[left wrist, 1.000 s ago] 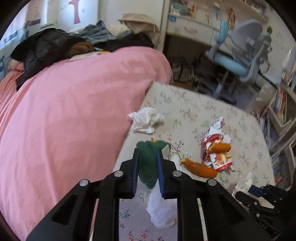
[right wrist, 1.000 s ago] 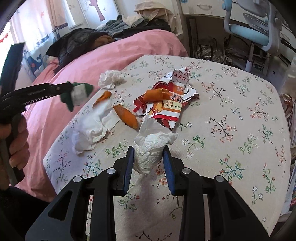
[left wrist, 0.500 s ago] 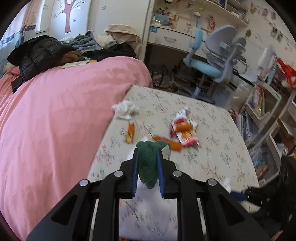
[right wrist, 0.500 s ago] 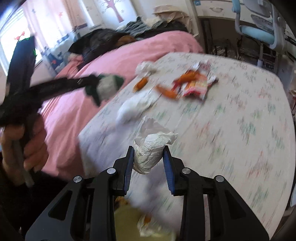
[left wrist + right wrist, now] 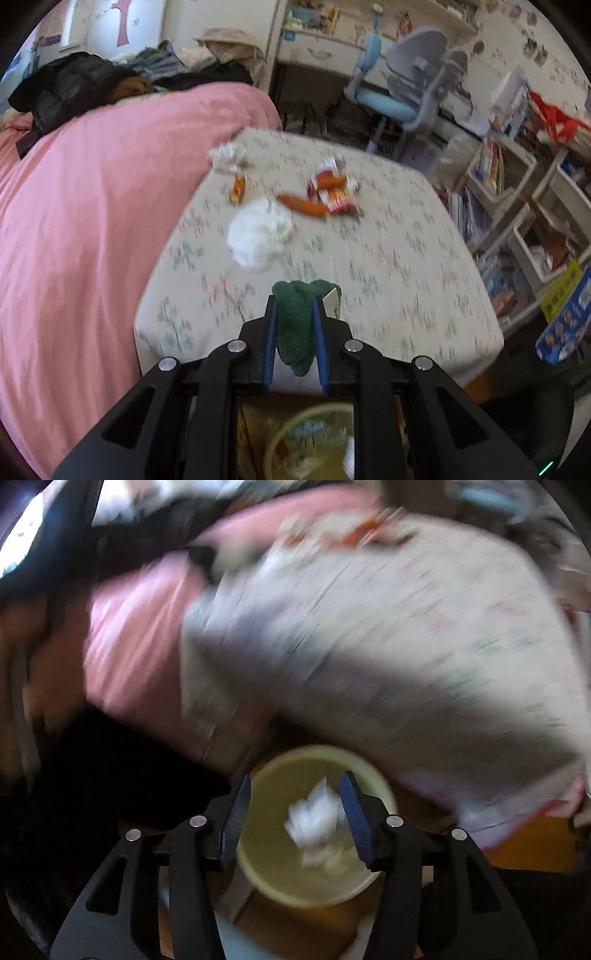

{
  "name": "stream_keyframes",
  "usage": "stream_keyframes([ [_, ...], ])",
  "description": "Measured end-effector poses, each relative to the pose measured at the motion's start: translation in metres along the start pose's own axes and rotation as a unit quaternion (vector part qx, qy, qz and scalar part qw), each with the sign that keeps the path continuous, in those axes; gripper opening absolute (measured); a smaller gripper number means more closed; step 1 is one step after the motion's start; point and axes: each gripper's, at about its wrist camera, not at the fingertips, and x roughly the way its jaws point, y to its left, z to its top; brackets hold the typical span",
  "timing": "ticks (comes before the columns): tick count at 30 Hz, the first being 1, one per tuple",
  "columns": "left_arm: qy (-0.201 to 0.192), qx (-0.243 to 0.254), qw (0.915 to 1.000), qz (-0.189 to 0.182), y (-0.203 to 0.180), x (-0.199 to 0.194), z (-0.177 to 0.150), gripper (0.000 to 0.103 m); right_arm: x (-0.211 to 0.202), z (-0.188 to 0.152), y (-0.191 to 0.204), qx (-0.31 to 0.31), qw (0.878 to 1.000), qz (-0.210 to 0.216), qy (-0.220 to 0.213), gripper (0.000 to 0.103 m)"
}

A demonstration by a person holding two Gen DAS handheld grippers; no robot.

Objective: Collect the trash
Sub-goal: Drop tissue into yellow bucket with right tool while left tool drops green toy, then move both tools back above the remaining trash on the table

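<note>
My left gripper [image 5: 294, 302] is shut on a dark green wad of trash [image 5: 295, 325], held off the near edge of the floral table [image 5: 388, 266]. A yellow bin [image 5: 314, 435] shows below it. On the table lie a white tissue [image 5: 260, 232], a small crumpled tissue [image 5: 227, 157], orange peel pieces [image 5: 301, 203] and a red snack wrapper [image 5: 334, 188]. In the blurred right wrist view my right gripper [image 5: 297, 786] is open above the yellow bin [image 5: 273, 853]. A white crumpled tissue [image 5: 316, 821] is loose between the spread fingers, over the bin's opening.
A pink bed [image 5: 92, 221] runs along the table's left side with dark clothes [image 5: 74, 88] piled at its far end. A blue-grey desk chair [image 5: 406, 96] stands beyond the table. Shelves and bins of books [image 5: 517, 206] line the right.
Both grippers pulled back from the table toward the bin by its near edge. My right gripper swung down over the bin, opened and let go of the white tissue. The left stays shut on the green wad.
</note>
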Motion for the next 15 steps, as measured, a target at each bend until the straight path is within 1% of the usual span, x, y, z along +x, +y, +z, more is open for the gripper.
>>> stream_keyframes([
  [1, 0.012, 0.01, 0.9999, 0.001, -0.005, 0.0, -0.008, 0.019, -0.018, 0.005, -0.007, 0.02, 0.999, -0.021, -0.04, 0.061],
  [2, 0.027, 0.02, 0.9994, 0.002, -0.011, 0.001, -0.017, 0.019, -0.029, 0.008, -0.012, 0.031, 0.997, -0.039, -0.065, 0.068],
  [3, 0.039, 0.027, 0.9989, 0.003, -0.015, 0.001, -0.024, 0.019, -0.041, 0.012, -0.016, 0.04, 0.994, -0.06, -0.088, 0.07],
  [5, 0.088, 0.056, 0.9946, 0.002, -0.026, 0.008, -0.046, 0.019, -0.063, 0.018, -0.024, 0.05, 0.986, -0.093, -0.13, 0.073],
  [6, 0.112, 0.071, 0.9911, -0.004, -0.032, 0.011, -0.057, 0.019, -0.07, 0.02, -0.026, 0.05, 0.983, -0.104, -0.142, 0.073],
  [7, 0.131, 0.091, 0.9872, -0.008, -0.04, 0.012, -0.068, 0.022, -0.076, 0.022, -0.028, 0.05, 0.98, -0.115, -0.153, 0.075],
  [8, 0.141, 0.115, 0.9833, -0.007, -0.048, 0.011, -0.076, 0.022, -0.081, 0.023, -0.029, 0.05, 0.977, -0.127, -0.163, 0.078],
  [9, 0.15, 0.141, 0.9786, -0.007, -0.056, 0.011, -0.083, 0.026, -0.084, 0.025, -0.03, 0.052, 0.976, -0.133, -0.167, 0.079],
  [10, 0.16, 0.171, 0.9723, -0.004, -0.066, 0.012, -0.09, 0.038, -0.084, 0.027, -0.032, 0.055, 0.975, -0.138, -0.166, 0.079],
  [11, 0.157, 0.19, 0.9691, 0.005, -0.072, 0.012, -0.093, 0.046, -0.084, 0.029, -0.033, 0.057, 0.973, -0.145, -0.167, 0.079],
  [12, 0.152, 0.2, 0.9679, 0.012, -0.075, 0.011, -0.094, 0.055, -0.085, 0.03, -0.033, 0.056, 0.972, -0.153, -0.169, 0.079],
  [14, 0.139, 0.199, 0.9701, 0.009, -0.074, 0.006, -0.09, 0.058, -0.089, 0.032, -0.031, 0.04, 0.968, -0.174, -0.175, 0.079],
  [15, 0.13, 0.185, 0.974, 0.005, -0.069, 0.003, -0.086, 0.061, -0.093, 0.034, -0.029, 0.028, 0.965, -0.188, -0.183, 0.079],
])
